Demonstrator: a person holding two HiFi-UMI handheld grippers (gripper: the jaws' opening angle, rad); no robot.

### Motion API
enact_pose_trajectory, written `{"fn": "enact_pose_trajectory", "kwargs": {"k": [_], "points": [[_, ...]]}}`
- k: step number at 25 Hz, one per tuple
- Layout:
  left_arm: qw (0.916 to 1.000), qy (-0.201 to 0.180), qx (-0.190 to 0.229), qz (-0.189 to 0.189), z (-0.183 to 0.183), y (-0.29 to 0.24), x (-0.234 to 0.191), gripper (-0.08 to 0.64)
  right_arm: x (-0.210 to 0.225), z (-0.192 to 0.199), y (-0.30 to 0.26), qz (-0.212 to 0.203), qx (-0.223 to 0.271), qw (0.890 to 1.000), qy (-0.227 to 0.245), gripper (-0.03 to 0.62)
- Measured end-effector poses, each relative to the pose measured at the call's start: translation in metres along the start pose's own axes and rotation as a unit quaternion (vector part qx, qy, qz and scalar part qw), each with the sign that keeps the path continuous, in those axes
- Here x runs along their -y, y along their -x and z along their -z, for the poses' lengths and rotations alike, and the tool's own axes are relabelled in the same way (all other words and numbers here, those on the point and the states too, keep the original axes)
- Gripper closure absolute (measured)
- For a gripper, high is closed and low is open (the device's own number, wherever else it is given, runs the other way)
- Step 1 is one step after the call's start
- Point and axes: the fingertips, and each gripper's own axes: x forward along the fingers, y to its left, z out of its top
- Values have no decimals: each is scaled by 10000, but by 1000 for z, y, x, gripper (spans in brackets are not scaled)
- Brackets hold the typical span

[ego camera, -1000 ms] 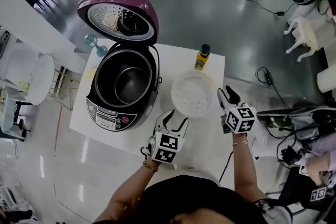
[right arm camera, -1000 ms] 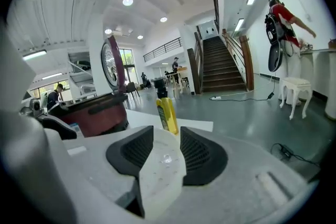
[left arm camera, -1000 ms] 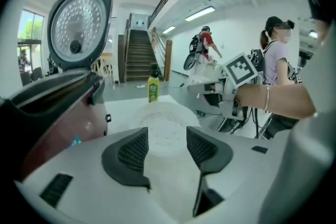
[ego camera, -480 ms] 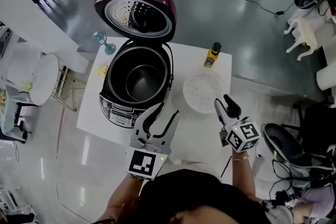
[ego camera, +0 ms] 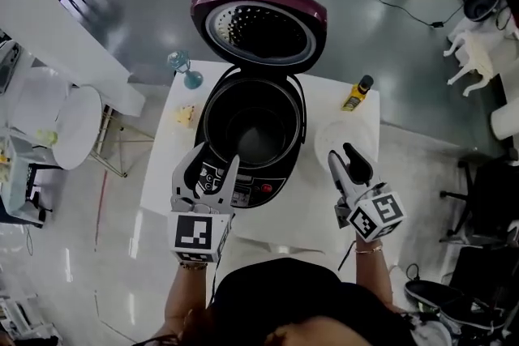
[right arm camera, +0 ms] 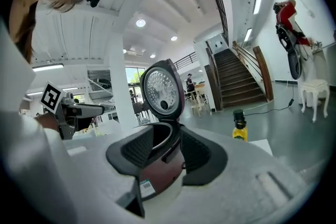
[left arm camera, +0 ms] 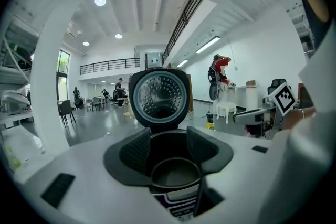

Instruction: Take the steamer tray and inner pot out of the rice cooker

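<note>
Bench (ego camera: 324,105) carried the open rice cooker (ego camera: 268,189), inner pot (ego camera: 258,138) inside, steamer tray (ego camera: 339,134) beside it. We held the left gripper (ego camera: 207,170) with its fingers just opening, the right gripper (ego camera: 345,156) with fingers partly apart, both empty.

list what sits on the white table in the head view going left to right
blue stemmed glass → rice cooker with its lid up → white steamer tray. The yellow bottle lies within the tray's span, so it is left out.
</note>
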Motion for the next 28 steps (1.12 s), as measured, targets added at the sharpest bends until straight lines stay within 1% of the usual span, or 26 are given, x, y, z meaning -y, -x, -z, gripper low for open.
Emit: {"fn": "enact_pose_trajectory", "kwargs": {"k": [3, 8, 12, 14, 18, 21, 25, 28], "points": [[9995, -93, -278, 88, 20, -4, -24, 327, -22, 7, -22, 15, -59, 10000, 75, 448], [9971, -218, -685, 236, 46, -17, -55, 300, -44, 11, -49, 56, -156, 9995, 251, 449], [9945, -241, -932, 409, 59, -28, -75, 275, -48, 19, -62, 342, -366, 9985, 204, 448], [9927, -238, -1048, 544, 64, -35, -79, 270, -46, 24, -66, 542, -586, 9963, 325, 448], [9862, -291, -1439, 766, 86, -53, -83, 262, -44, 36, -77, 946, -1158, 9855, 807, 441], [9779, -505, -1795, 943, 100, -65, -83, 251, -42, 44, -87, 1191, -1578, 9738, 1124, 413], [9639, -899, -2165, 1264, 113, -83, -78, 250, -31, 55, -104, 1452, -2092, 9601, 1153, 365], [9553, -1083, -2357, 1418, 118, -95, -79, 249, -25, 65, -117, 1535, -2439, 9504, 1171, 351]]}}
